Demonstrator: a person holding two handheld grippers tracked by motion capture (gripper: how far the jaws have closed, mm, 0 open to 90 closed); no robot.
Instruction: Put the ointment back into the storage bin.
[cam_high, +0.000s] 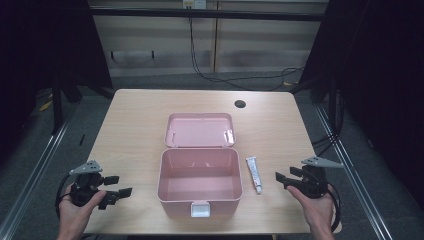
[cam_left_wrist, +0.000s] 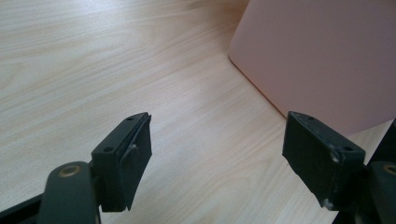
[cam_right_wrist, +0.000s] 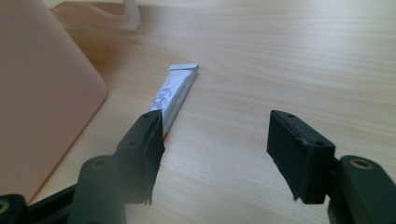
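1 pink box (cam_high: 200, 182), lid open; 1 white tube (cam_high: 254, 174); 2 grippers: left (cam_high: 116, 192), right (cam_high: 281, 178); 1 table (cam_high: 135, 120).

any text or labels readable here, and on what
No text can be read.
Tube: grey print runs along its side, too blurred to make out; in the high view it is too small.
Pink box and its open lid: no lettering visible.

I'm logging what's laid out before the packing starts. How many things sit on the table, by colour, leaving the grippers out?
Pink: 1, the open box with its hinged lid laid back.
White: 1, the tube lying beside the box.
Total: 2.
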